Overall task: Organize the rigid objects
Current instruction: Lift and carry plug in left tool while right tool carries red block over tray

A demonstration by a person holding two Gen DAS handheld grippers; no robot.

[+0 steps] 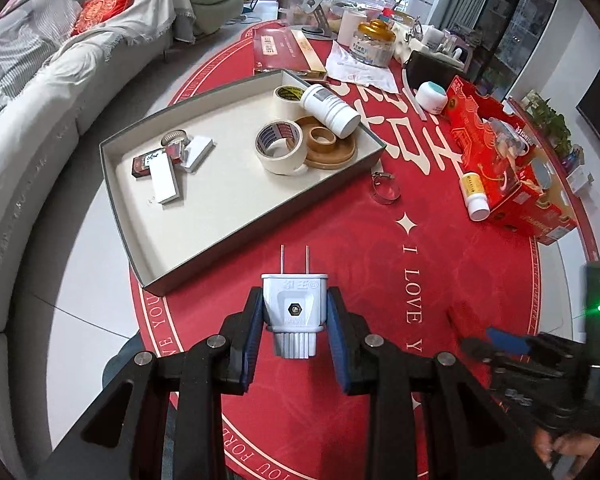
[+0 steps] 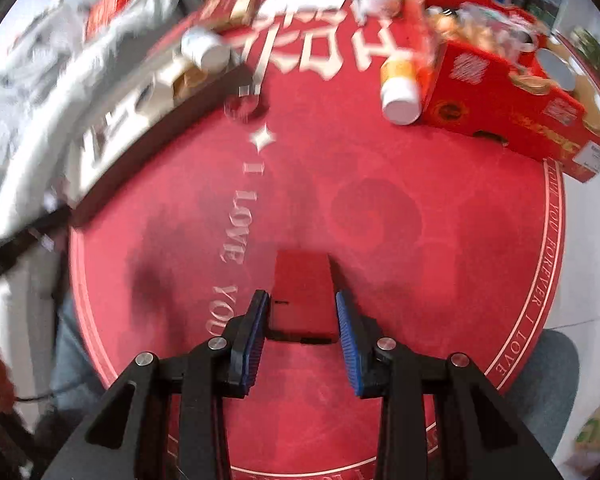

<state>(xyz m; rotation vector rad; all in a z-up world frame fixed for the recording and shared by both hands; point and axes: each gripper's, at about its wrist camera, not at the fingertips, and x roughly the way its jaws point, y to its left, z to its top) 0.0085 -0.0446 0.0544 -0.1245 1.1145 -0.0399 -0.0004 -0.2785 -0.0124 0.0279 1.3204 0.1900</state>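
plug [image 1: 294,312]: white two-pin one, pins pointing away from the camera, held up over the red mat [image 1: 380,264] just short of the tray's near corner
left gripper [image 1: 295,334]: blue pads squeezed onto both sides of the plug, only as wide as the plug body
red box [image 2: 304,296]: small flat thing, sits between the right gripper's pads above the mat, casts a shadow under it
right gripper [image 2: 303,320]: closed in on the red box, pads right against its long sides
tray [image 1: 236,232]: shallow grey box, pale inside, up and left of the plug
in the tray: two tape rolls [image 1: 280,146], a white bottle [image 1: 330,110] lying on its side across a tan ring thing [image 1: 328,148], a few small flat boxes [image 1: 164,176] at the left end
clamp [image 1: 386,190]: metal hose clamp on the mat just outside the tray's right corner
carton [image 1: 512,168]: big red one on the right, a small yellow-label bottle [image 1: 476,196] lying against it
right view: pretty blurry toward the top, so details up there are hard to read
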